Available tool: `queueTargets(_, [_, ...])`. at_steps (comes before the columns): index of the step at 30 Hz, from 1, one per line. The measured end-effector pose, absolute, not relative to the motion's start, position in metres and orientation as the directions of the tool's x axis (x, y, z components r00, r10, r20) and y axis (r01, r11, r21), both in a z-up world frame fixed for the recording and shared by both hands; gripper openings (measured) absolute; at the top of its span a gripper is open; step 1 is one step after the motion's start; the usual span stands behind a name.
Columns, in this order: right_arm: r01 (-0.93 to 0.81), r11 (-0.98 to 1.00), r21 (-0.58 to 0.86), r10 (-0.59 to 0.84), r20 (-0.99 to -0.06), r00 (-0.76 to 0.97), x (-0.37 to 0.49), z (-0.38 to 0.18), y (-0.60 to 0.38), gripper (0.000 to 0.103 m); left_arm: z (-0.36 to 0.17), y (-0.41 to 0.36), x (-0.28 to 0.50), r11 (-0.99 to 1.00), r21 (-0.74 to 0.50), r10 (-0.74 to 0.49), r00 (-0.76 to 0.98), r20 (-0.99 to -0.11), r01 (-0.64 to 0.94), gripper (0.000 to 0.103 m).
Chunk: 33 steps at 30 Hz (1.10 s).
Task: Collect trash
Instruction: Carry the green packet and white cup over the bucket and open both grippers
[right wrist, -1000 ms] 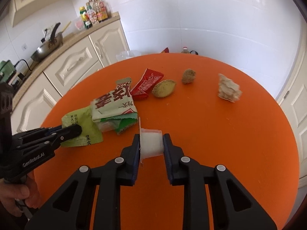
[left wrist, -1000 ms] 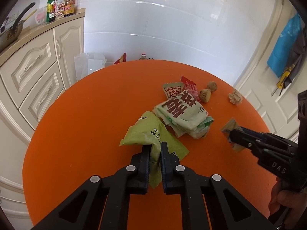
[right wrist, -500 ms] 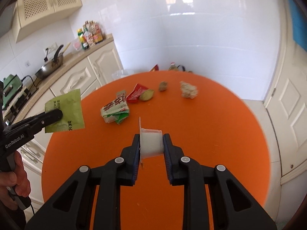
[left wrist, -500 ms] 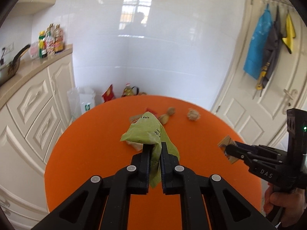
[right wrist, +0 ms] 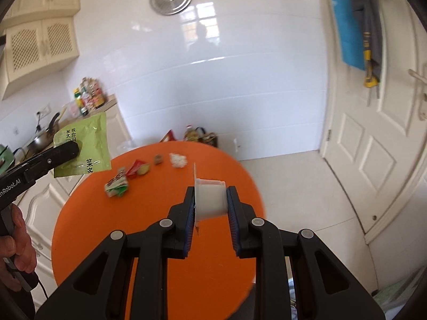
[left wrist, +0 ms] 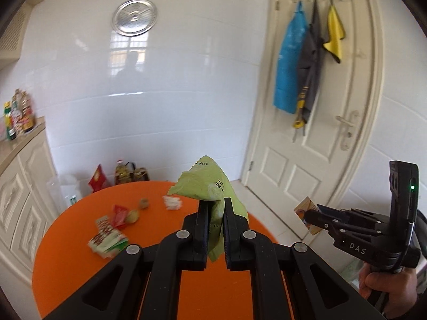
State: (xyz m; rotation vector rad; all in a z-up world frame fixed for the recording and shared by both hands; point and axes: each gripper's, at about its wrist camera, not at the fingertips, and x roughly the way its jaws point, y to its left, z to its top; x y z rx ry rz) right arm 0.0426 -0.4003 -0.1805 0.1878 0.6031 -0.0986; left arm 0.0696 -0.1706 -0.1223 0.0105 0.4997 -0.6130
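Observation:
My left gripper (left wrist: pixel 213 208) is shut on a green snack wrapper (left wrist: pixel 206 184) and holds it high above the round orange table (left wrist: pixel 165 280); the wrapper also shows in the right wrist view (right wrist: pixel 88 146). My right gripper (right wrist: pixel 210 197) is shut on a small white plastic cup (right wrist: pixel 210 200) with a peeled lid, also lifted well above the table. In the left wrist view the right gripper (left wrist: pixel 311 217) is at the right, past the table edge. More trash lies on the table: a white-green packet pile (right wrist: pixel 116 185), a red wrapper (right wrist: pixel 134 168), brown lumps (right wrist: pixel 157 160) and a crumpled white wad (right wrist: pixel 178 160).
White cabinets (left wrist: pixel 16 208) with bottles and a pan stand at the left. A white door (right wrist: pixel 379 144) with hanging cloths is at the right. Bags and a bottle (right wrist: pixel 197 133) sit on the floor by the tiled wall behind the table.
Both grippers have risen and pulled back from the table with their items still held. The table trash now looks smaller and farther off.

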Motion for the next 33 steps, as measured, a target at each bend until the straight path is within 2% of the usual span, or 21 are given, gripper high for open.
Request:
queueTargets(10, [0.39,0.907,0.158,-0.243,-0.56,0.792,-0.041,-0.172,-0.495,0.023,-0.127,-0.236,0.076,0.658,-0.142,-0.704,0.536,-0.467,0.74,0.005])
queueTargets(17, [0.524,0.834,0.174,-0.32,-0.621,0.716,-0.086,-0.207,-0.551,0.023,-0.156,-0.295,0.085,0.537,-0.192,-0.747,0.357,-0.561,0.822,0.005])
queueTargets(25, [0.631,0.736,0.246,-0.249,-0.768,0.59,-0.105,-0.312,-0.605,0.023,-0.234,-0.357,0.104,0.458,-0.262,-0.648,0.117,-0.753,0.85,0.005])
queueTargets(33, [0.686,0.654,0.318,-0.122,-0.851,0.511,-0.105,-0.397,-0.643,0.023,-0.289,-0.413,0.128,0.447,-0.27,-0.511,-0.004,-0.86,0.853,0.005])
